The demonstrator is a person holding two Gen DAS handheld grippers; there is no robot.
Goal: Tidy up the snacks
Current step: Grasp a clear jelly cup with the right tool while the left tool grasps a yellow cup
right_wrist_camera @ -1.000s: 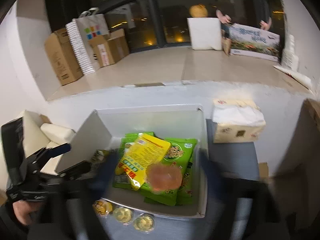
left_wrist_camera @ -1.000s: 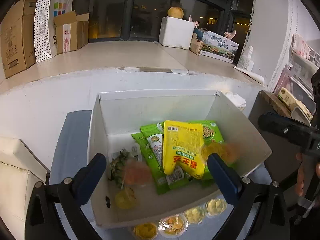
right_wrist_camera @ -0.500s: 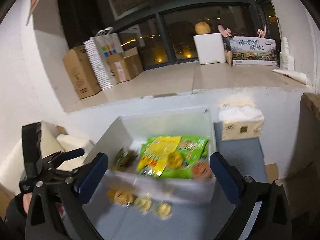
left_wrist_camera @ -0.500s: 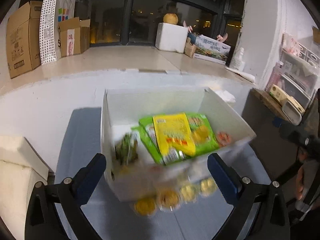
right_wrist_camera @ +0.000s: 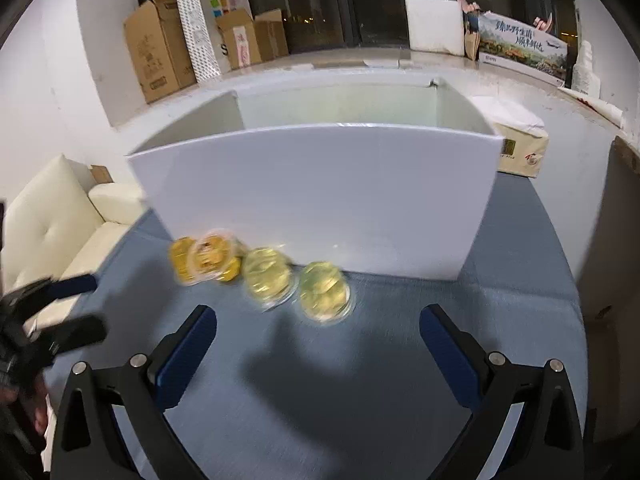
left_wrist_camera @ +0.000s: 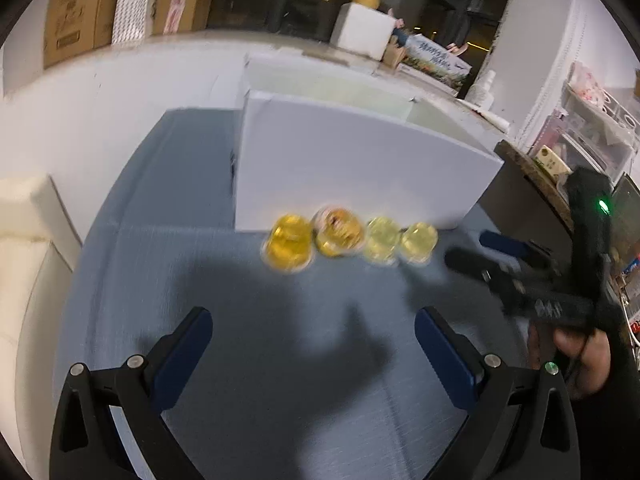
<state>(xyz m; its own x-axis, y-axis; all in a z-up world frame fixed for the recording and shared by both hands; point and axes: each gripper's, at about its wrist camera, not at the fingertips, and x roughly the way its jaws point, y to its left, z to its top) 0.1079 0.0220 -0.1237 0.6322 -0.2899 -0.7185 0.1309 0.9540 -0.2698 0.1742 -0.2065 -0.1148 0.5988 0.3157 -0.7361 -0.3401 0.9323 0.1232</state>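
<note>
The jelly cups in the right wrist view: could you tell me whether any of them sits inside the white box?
No, all four jelly cups stand on the blue table outside the white box.

White box (right_wrist_camera: 320,192) smooth, matt board; jelly cups (right_wrist_camera: 324,292) glossy clear plastic; tabletop (right_wrist_camera: 360,400) matt blue, fine-textured.

Both grippers' fingers (left_wrist_camera: 188,344) (right_wrist_camera: 444,344) spread, empty

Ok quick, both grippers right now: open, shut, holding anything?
Left gripper: open, holding nothing, above the blue table.
Right gripper: open, holding nothing, short of the jelly cups beside the white box.
</note>
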